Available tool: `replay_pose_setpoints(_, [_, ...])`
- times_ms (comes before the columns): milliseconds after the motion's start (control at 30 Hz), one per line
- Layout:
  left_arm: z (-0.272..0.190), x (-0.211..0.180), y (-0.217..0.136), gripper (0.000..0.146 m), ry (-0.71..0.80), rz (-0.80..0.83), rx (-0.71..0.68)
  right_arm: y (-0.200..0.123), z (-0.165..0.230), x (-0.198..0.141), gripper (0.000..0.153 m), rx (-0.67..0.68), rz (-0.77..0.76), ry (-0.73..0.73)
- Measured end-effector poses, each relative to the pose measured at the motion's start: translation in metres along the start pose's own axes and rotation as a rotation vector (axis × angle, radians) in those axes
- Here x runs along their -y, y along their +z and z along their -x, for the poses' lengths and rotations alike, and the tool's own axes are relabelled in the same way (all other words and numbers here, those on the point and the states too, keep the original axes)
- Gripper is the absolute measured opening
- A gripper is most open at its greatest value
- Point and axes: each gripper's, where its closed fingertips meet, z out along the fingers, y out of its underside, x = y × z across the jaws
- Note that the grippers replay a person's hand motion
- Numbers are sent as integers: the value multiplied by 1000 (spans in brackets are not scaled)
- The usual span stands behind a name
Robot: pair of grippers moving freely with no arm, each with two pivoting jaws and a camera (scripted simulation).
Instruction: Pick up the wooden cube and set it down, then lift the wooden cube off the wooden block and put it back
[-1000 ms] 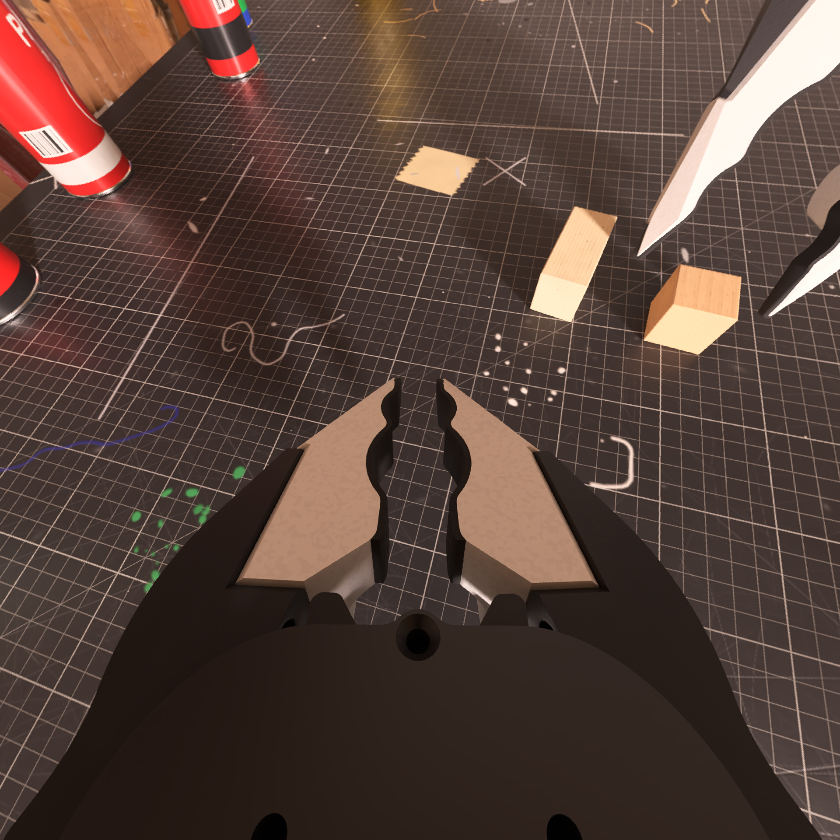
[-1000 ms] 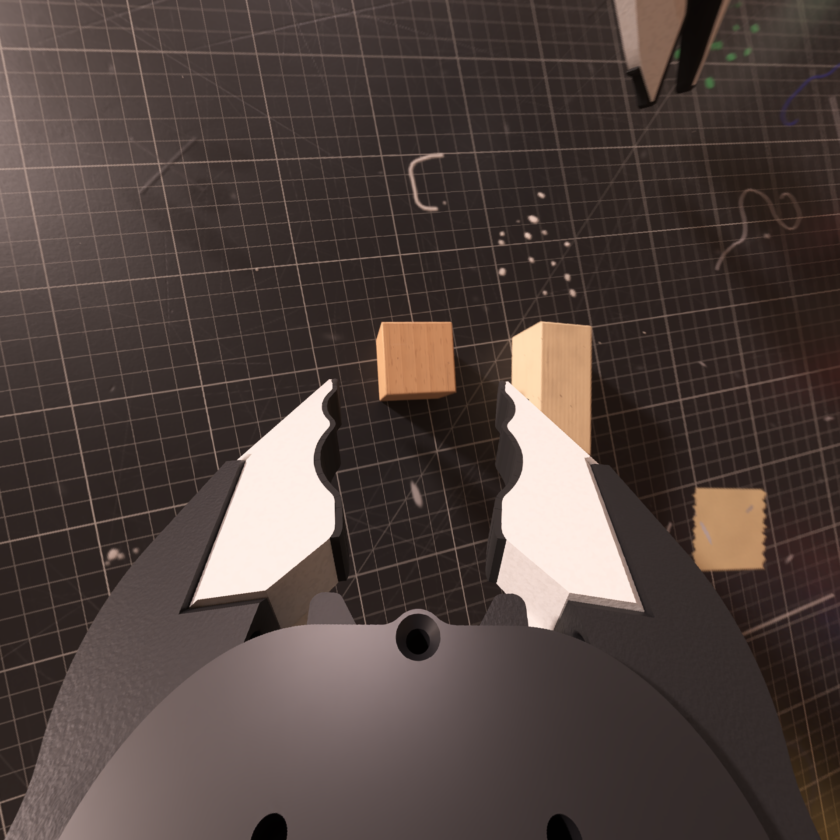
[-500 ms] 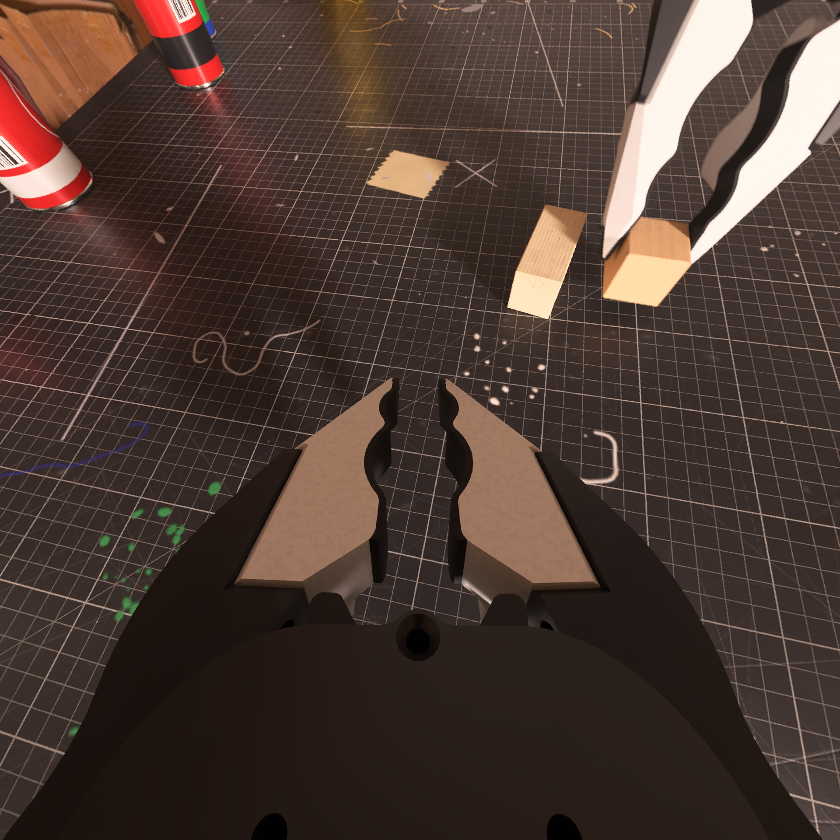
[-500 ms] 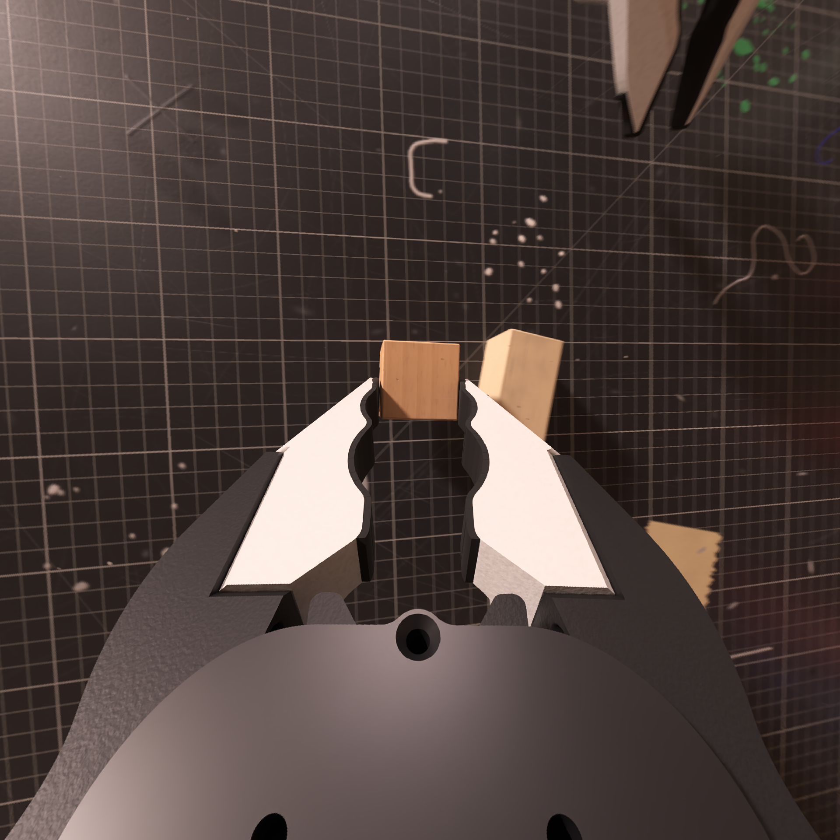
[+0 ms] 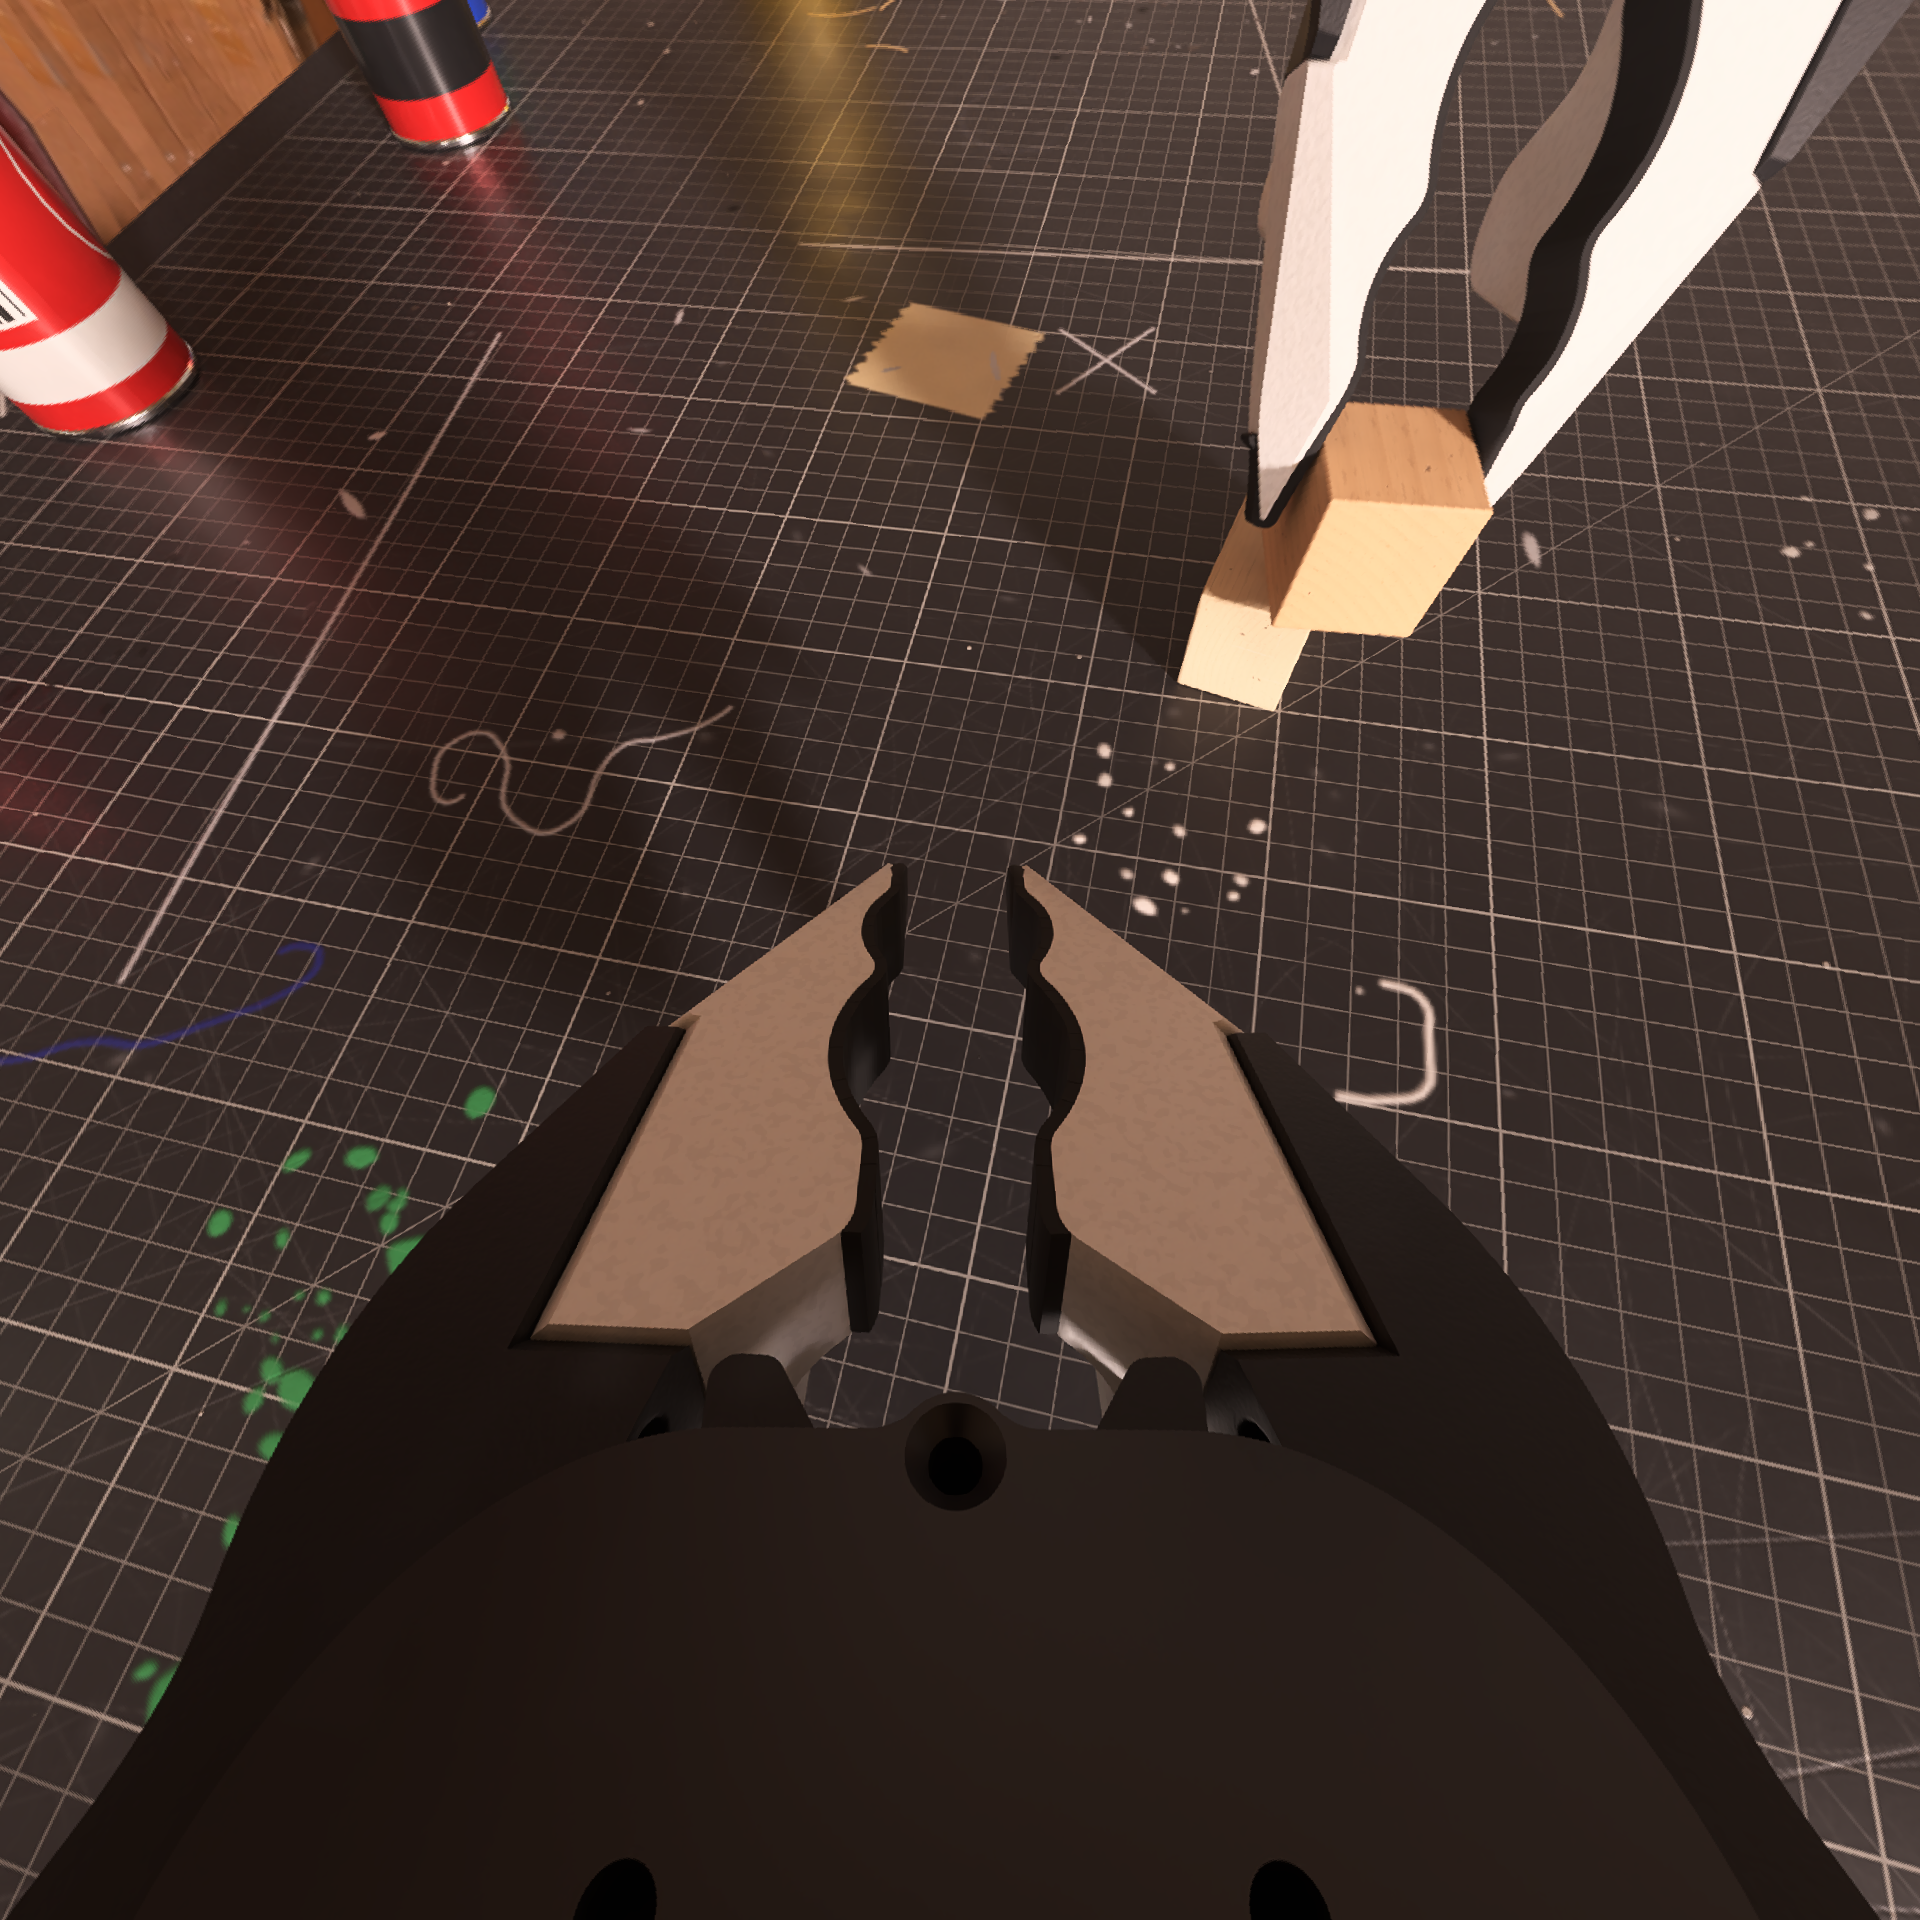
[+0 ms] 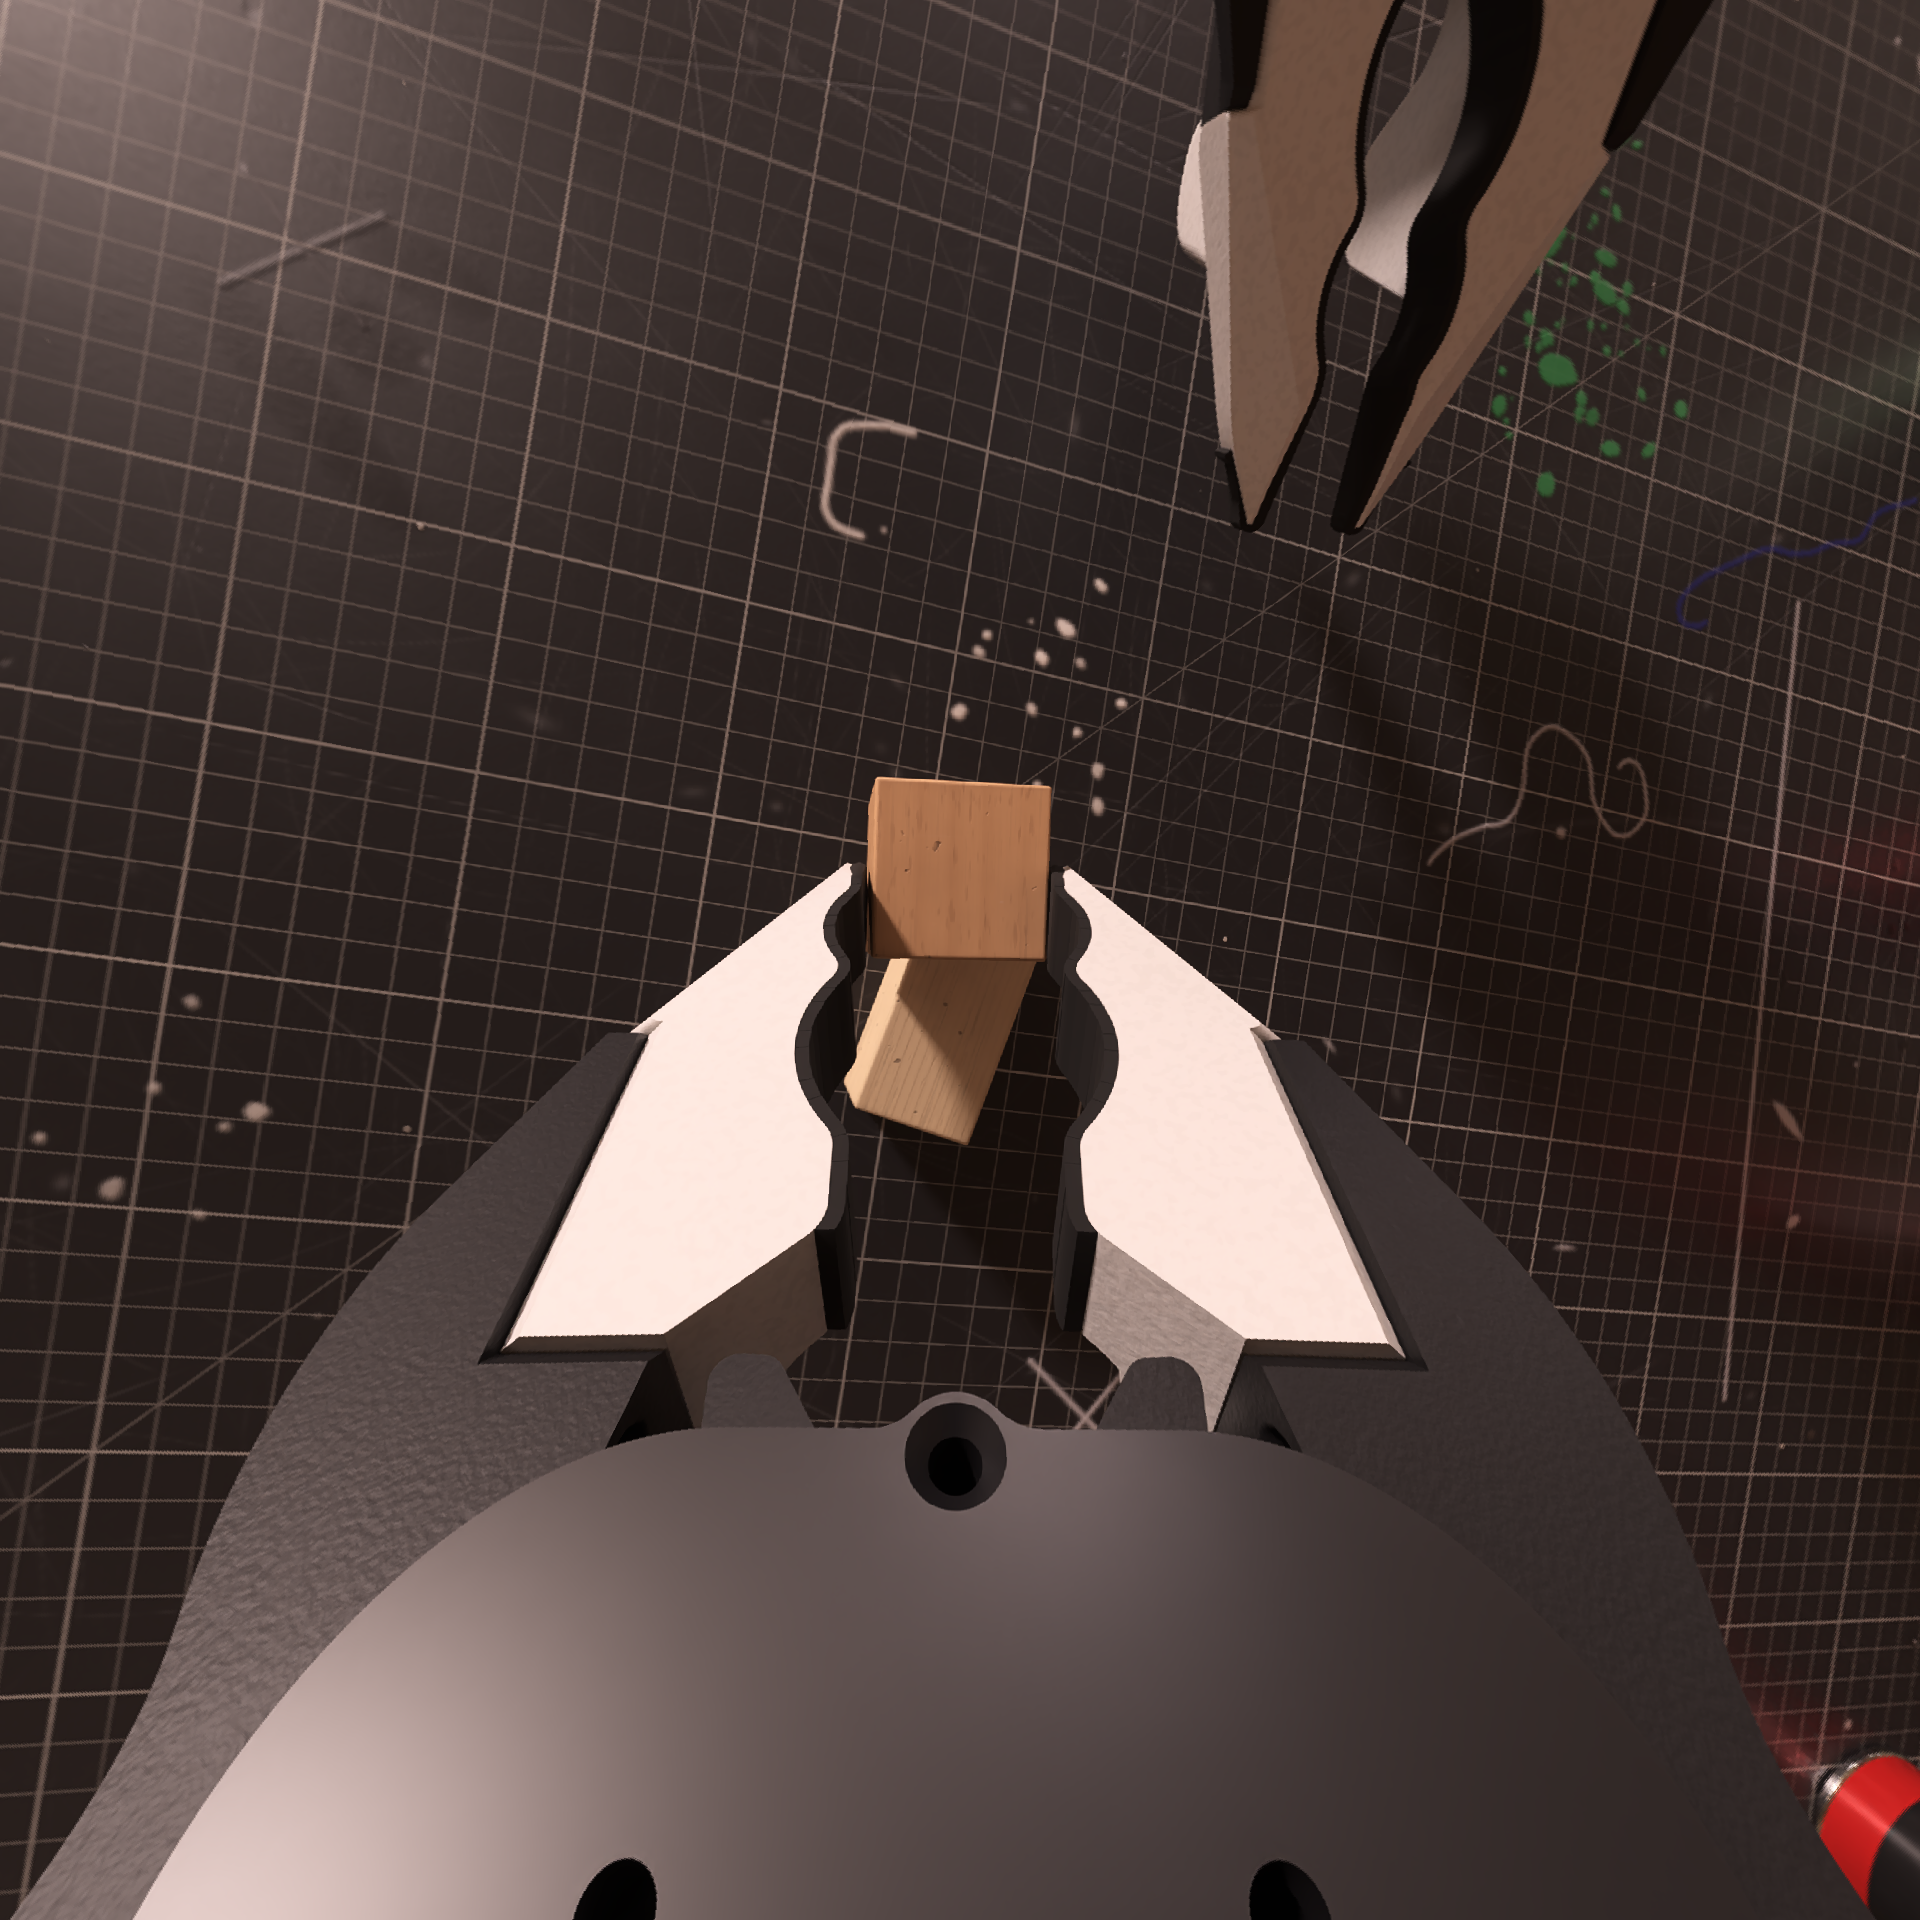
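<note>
My right gripper (image 6: 958,881) is shut on the wooden cube (image 6: 958,868), pinched at the fingertips. The cube is held over the far end of the pale wooden block (image 6: 925,1049), which lies flat on the black grid mat. I cannot tell whether cube and block touch. In the left wrist view the white-fingered right gripper (image 5: 1374,499) holds the cube (image 5: 1371,540) over the block (image 5: 1242,644) at upper right. My left gripper (image 5: 954,883) hovers over the mat, empty, jaws a narrow gap apart. It also shows in the right wrist view (image 6: 1297,523).
Red spray cans (image 5: 73,332) (image 5: 426,73) stand at the far left by a wooden wall (image 5: 135,83). A tan paper patch (image 5: 945,358) lies flat beyond the block. Another red can (image 6: 1870,1766) sits at the right wrist view's lower right corner.
My right gripper went from open behind the cube to shut on it, then lifted it and carried it over the block. My left gripper kept its jaw gap and drifted slightly.
</note>
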Motion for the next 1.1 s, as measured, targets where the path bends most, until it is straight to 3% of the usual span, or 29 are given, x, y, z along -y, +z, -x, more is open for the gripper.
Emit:
replay_pose_setpoints(333, [-2, 0, 0, 21, -11, -1, -19, 6, -2, -6, 35, 25, 18, -9])
replay_pose_setpoints(800, [2, 6, 0, 31, -24, -42, -18, 5, -6, -8, 35, -56, -34, 27])
replay_pose_setpoints(1100, [9, 8, 5, 40, 10, -18, -88, -5, -9, -13, 35, -136, -133, 173])
